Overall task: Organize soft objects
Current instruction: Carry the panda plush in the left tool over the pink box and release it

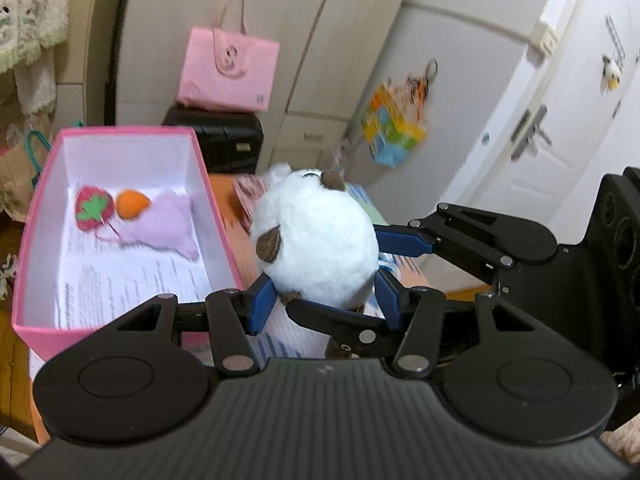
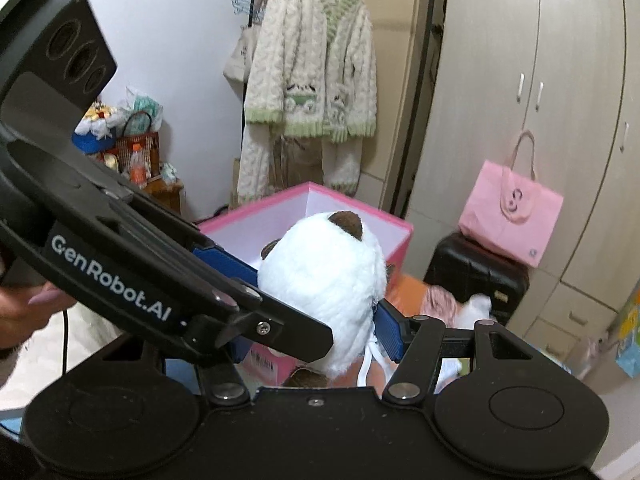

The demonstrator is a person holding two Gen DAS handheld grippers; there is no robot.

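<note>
Left gripper (image 1: 326,296) has jaws part-spread, blue pads pressed on both flanks of the white plush toy (image 1: 316,240). Right gripper (image 2: 316,320) enters from three o'clock in the left wrist view, jaws likewise clamping the toy. Both point below level.

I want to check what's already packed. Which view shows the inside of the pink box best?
The left wrist view: the pink box is seen from above, with a strawberry toy, an orange toy and a lilac piece on its floor. In the right wrist view the white plush hides all but the box's far walls.
</note>
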